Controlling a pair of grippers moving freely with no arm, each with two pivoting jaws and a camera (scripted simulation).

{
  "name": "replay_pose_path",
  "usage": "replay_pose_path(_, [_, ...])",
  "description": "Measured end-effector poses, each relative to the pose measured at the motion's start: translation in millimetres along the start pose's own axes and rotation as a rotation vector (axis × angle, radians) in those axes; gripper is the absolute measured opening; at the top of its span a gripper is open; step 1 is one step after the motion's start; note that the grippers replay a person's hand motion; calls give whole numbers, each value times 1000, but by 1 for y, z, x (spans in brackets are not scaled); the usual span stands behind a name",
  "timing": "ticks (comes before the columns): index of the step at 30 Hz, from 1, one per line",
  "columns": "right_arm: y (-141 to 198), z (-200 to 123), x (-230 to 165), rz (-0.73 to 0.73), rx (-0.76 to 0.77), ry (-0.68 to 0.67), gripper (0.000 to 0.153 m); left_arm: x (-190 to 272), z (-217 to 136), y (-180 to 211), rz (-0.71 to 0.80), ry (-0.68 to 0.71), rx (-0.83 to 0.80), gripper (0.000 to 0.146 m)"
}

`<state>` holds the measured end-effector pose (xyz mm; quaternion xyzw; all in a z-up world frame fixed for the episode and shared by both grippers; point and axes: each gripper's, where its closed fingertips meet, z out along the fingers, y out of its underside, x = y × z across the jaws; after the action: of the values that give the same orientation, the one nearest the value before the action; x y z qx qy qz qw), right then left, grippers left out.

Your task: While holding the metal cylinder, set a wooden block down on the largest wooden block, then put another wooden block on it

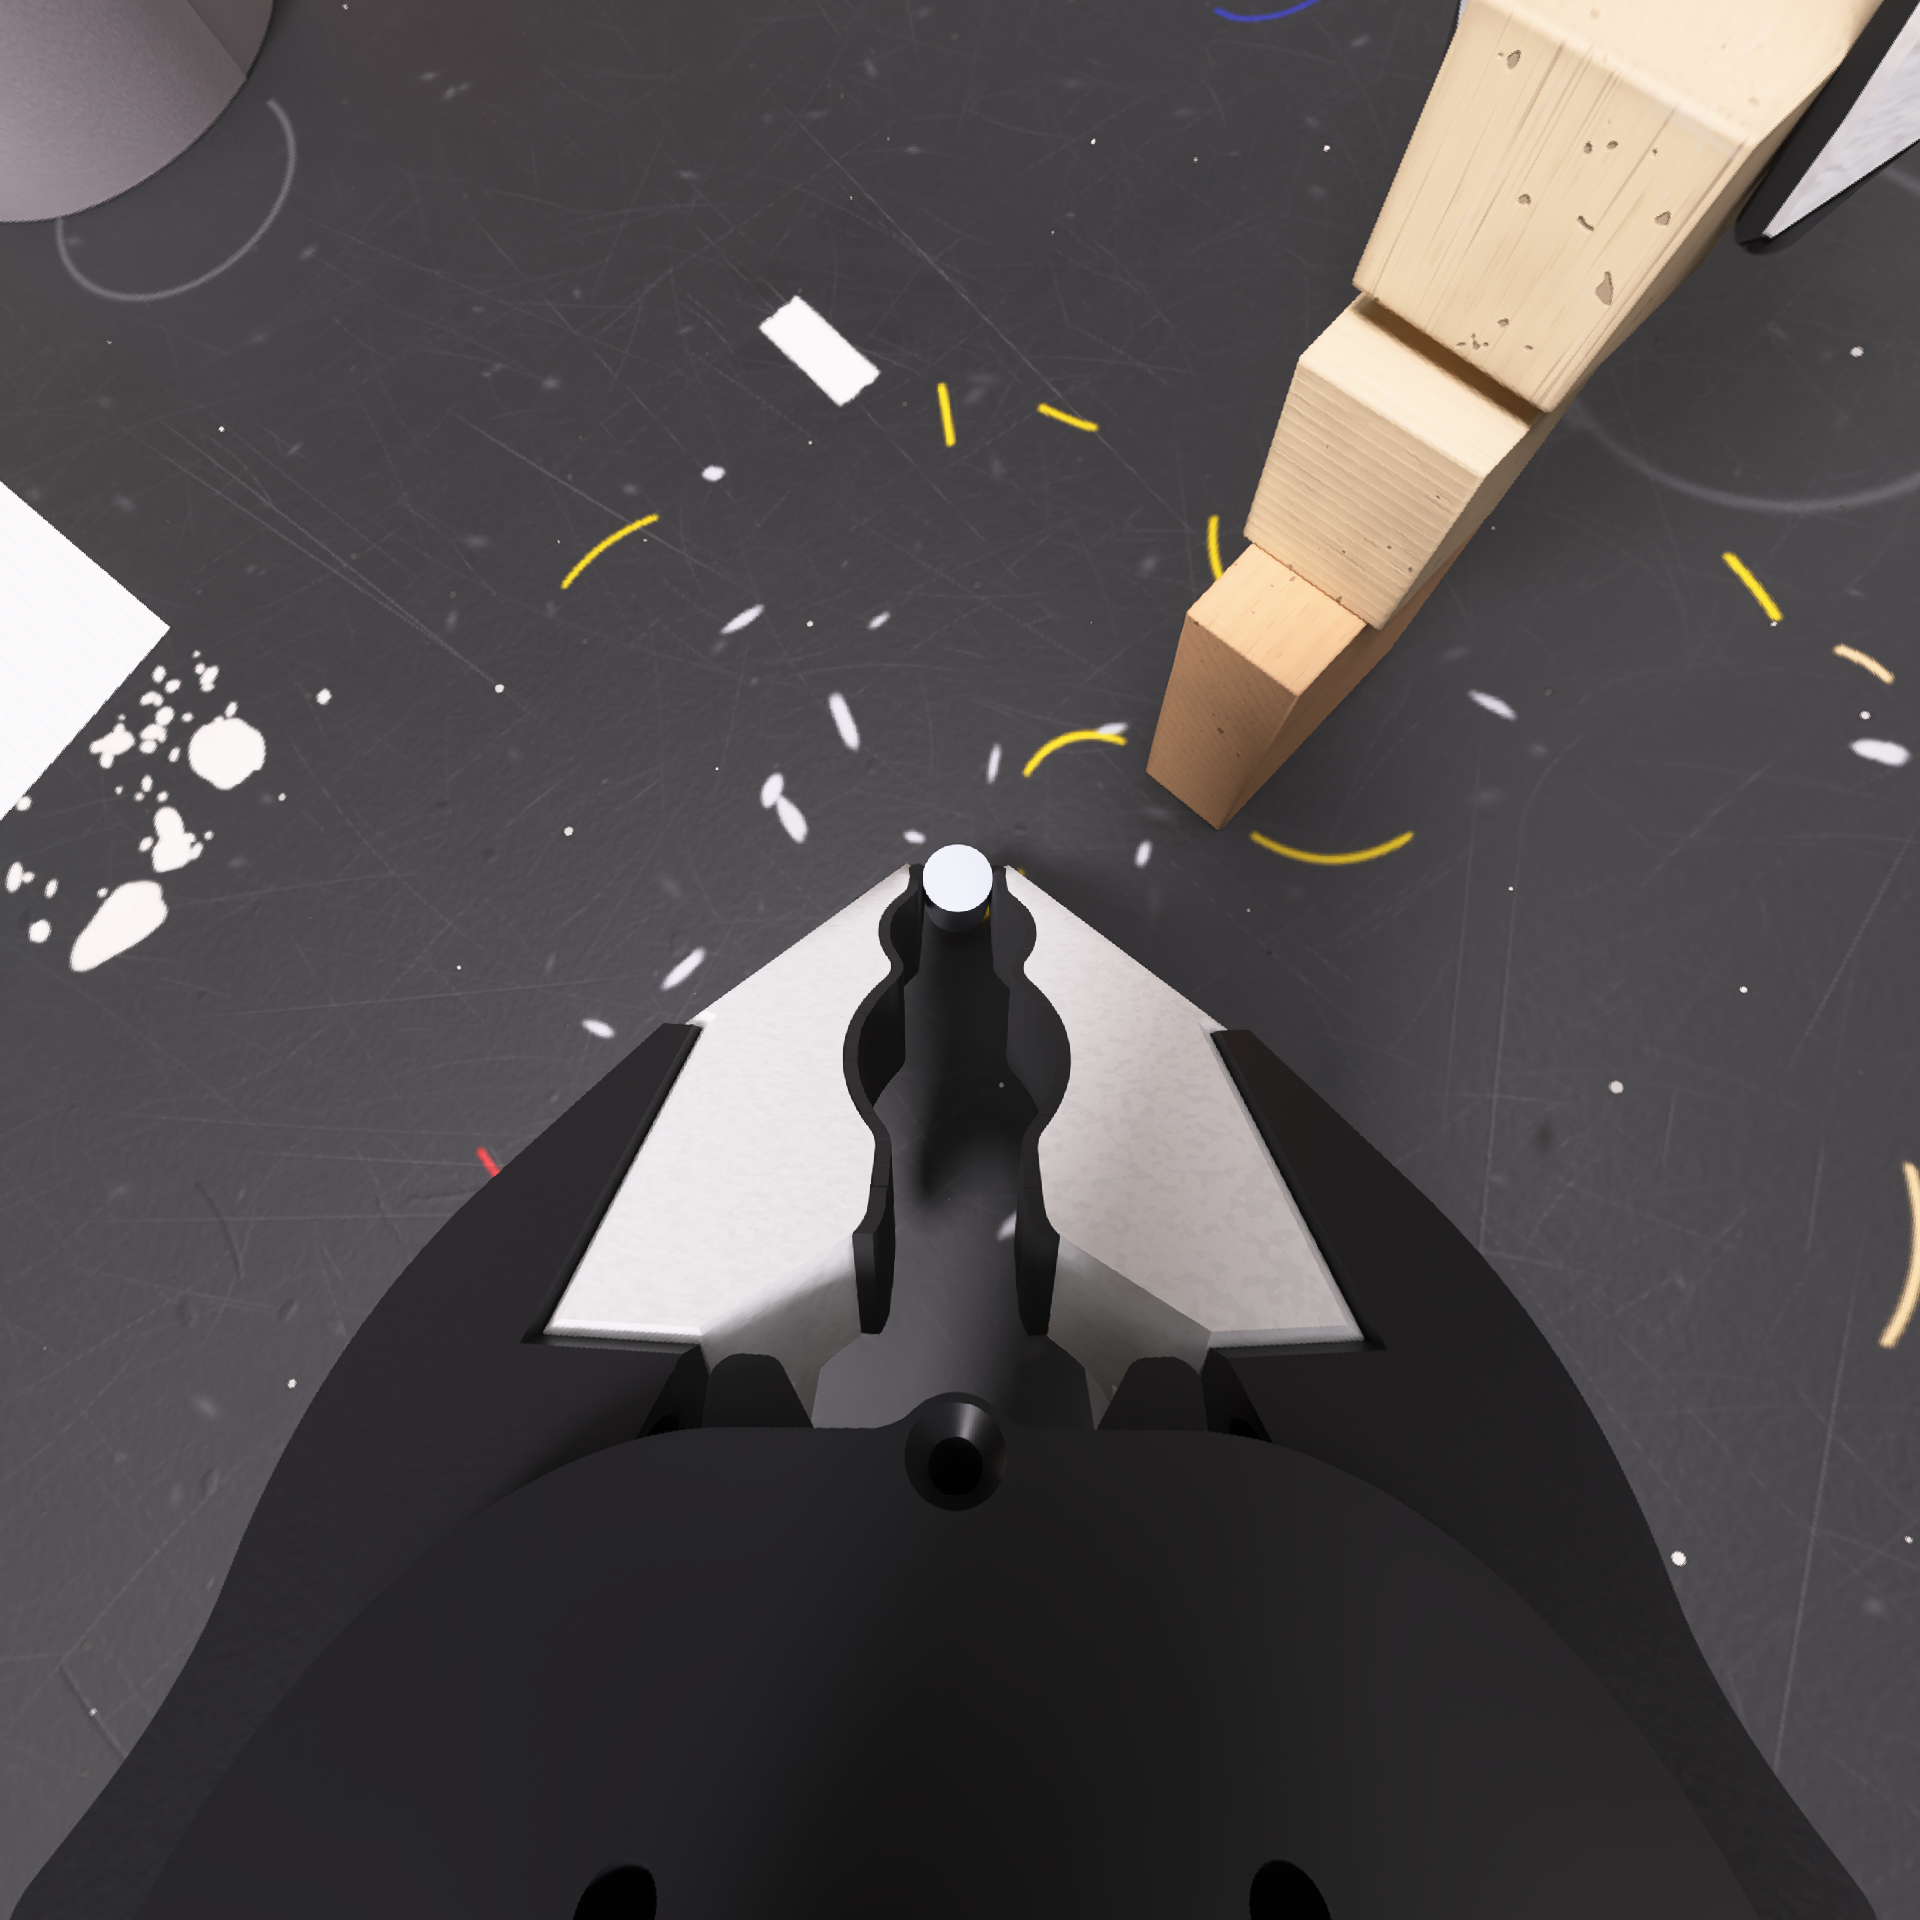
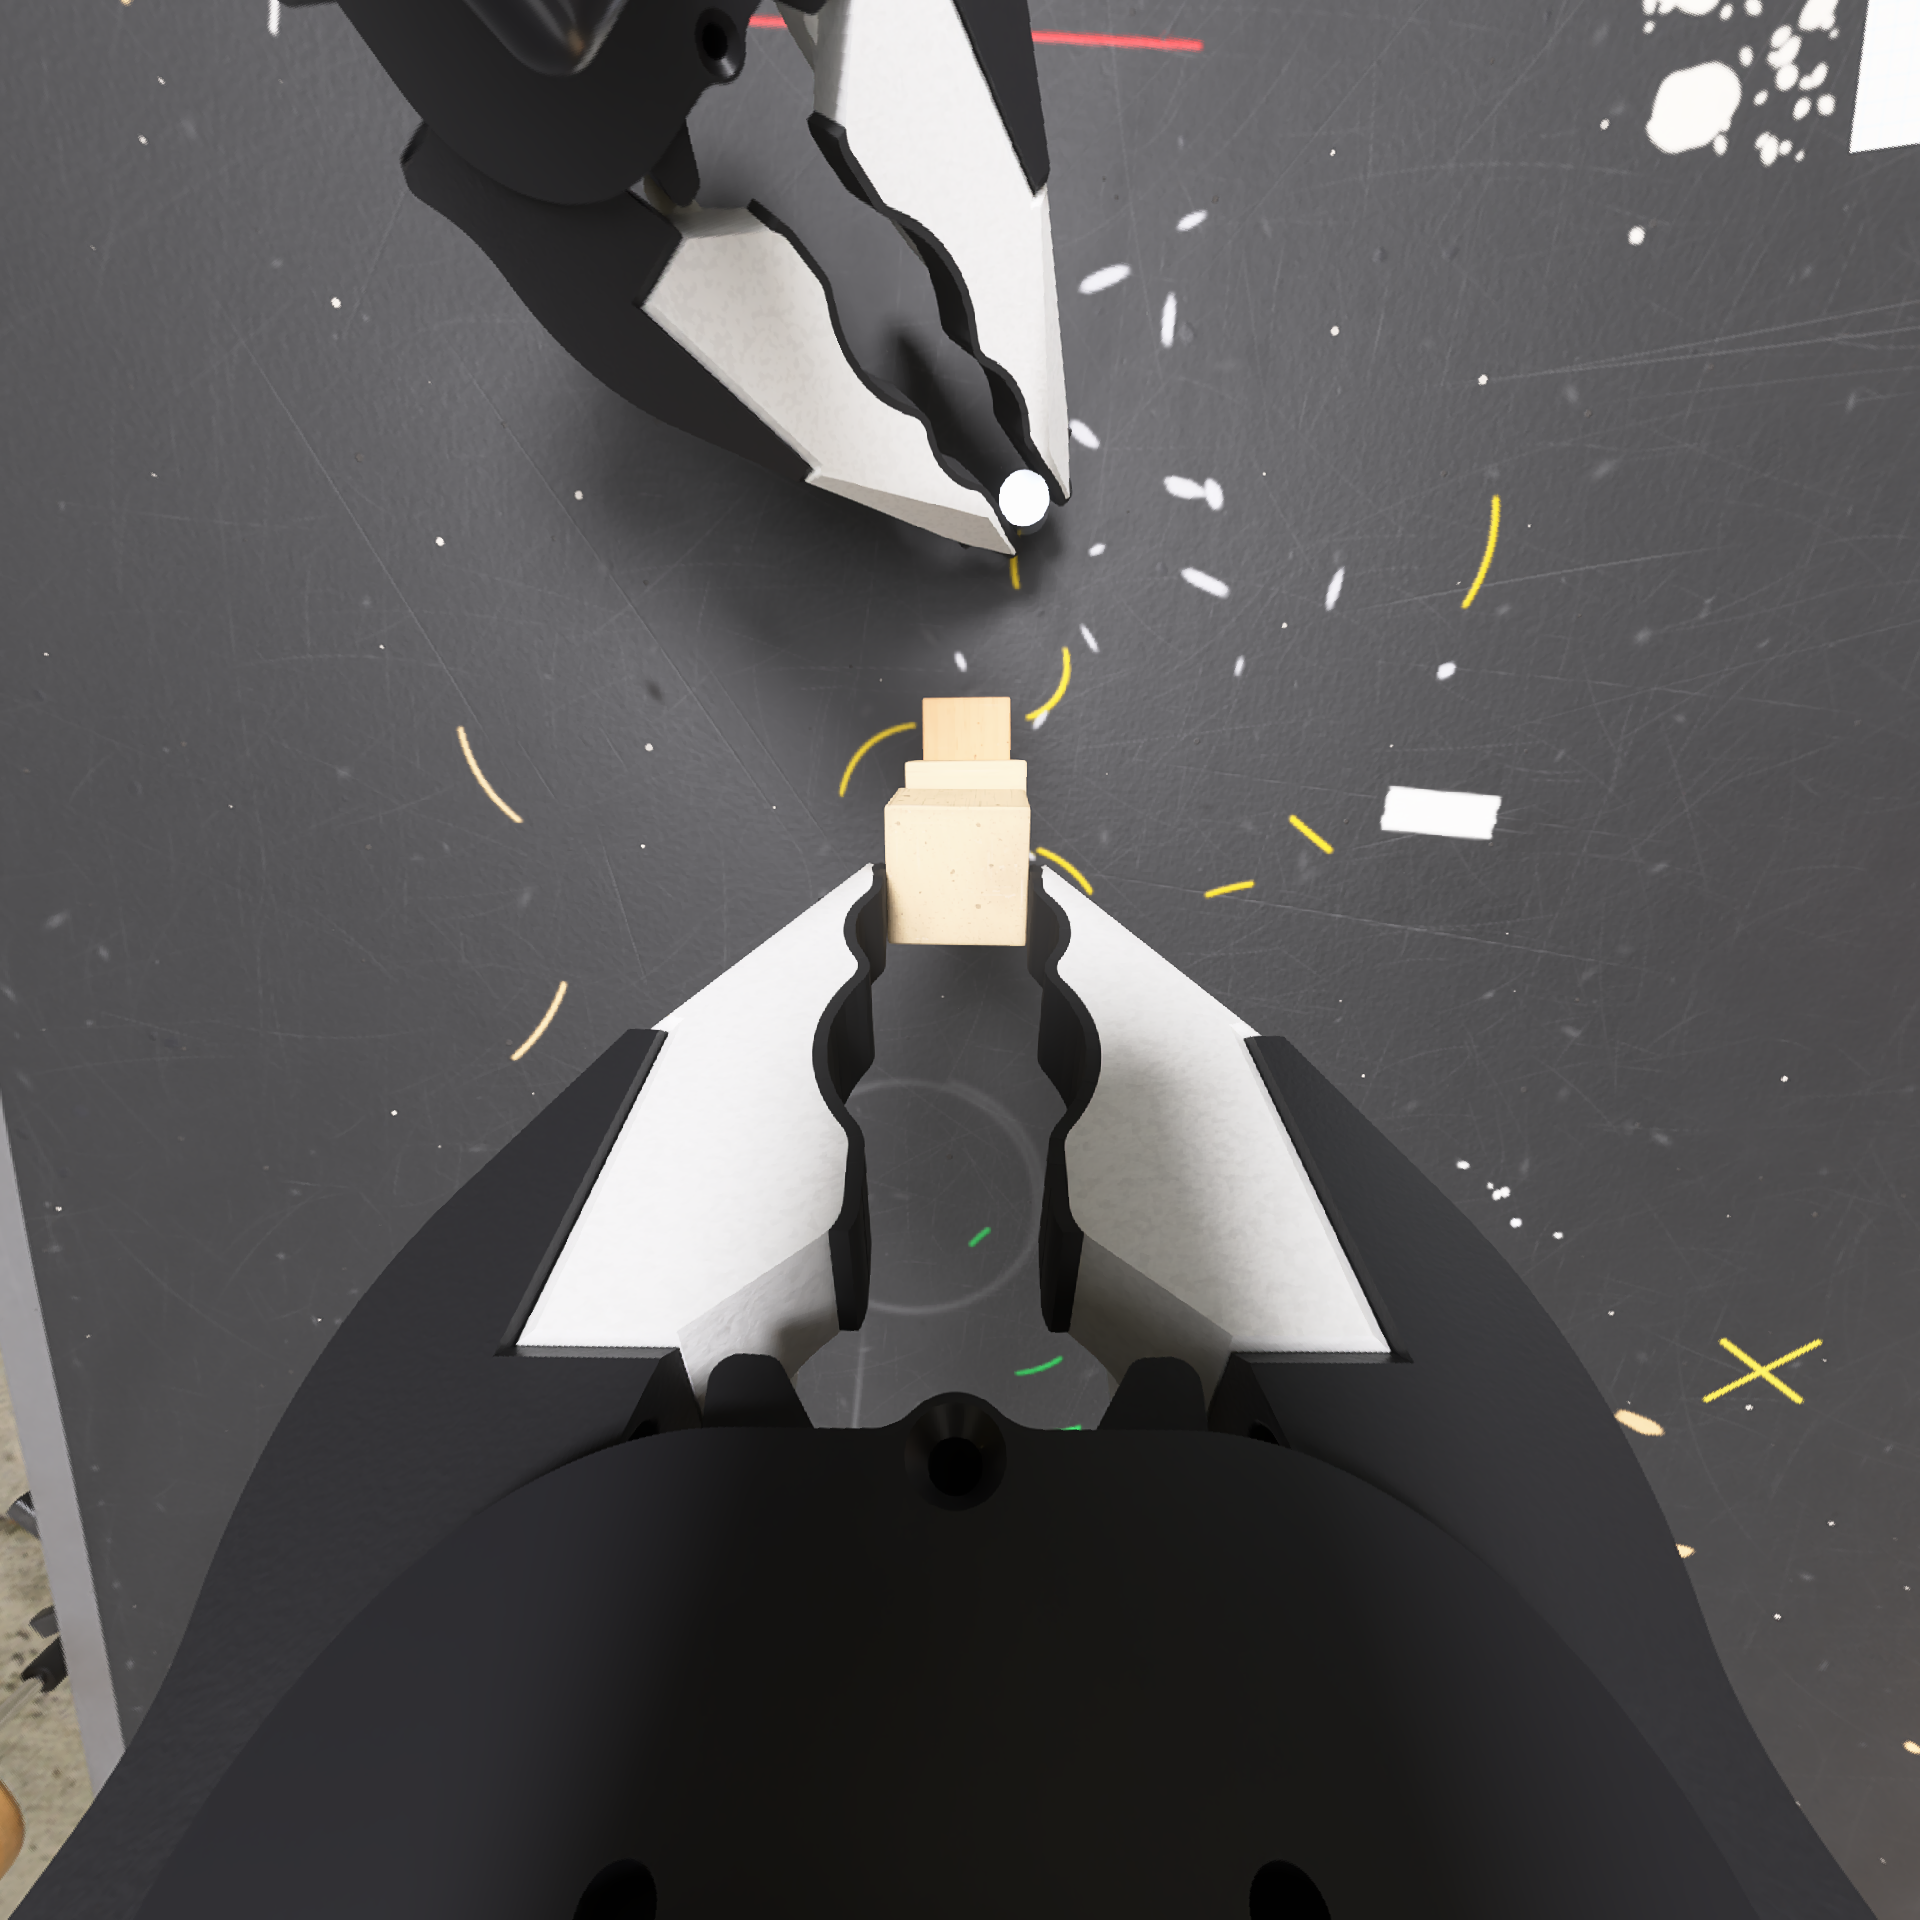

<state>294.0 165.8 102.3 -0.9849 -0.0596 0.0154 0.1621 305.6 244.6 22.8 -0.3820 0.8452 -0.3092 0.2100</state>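
My left gripper [image 1: 956,883] is shut on the thin dark metal cylinder [image 1: 956,876], whose pale round end shows at the fingertips. Three wooden blocks are stacked to its right: a tan bottom block [image 1: 1268,686], a pale middle block [image 1: 1382,468] and a pale speckled top block [image 1: 1558,177]. In the right wrist view my right gripper [image 2: 956,896] has its fingertips against both sides of the top block [image 2: 956,868], which rests on the middle block [image 2: 966,774] and the bottom block [image 2: 966,727]. The left gripper [image 2: 1023,520] hovers just beyond the stack with the cylinder [image 2: 1023,499].
The dark scratched table [image 1: 520,1039] carries paint marks. A grey rounded object [image 1: 94,94] stands at the far left, with a white sheet [image 1: 52,644] and a white strip [image 1: 819,348] nearby. The table's edge [image 2: 42,1455] runs along the left of the right wrist view.
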Motion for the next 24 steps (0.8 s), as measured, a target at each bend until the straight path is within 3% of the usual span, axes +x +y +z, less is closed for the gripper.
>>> replay_pose_path(24, [1, 4, 1, -13, -9, 14, 26, 0, 0, 0, -5, 3, 0, 12])
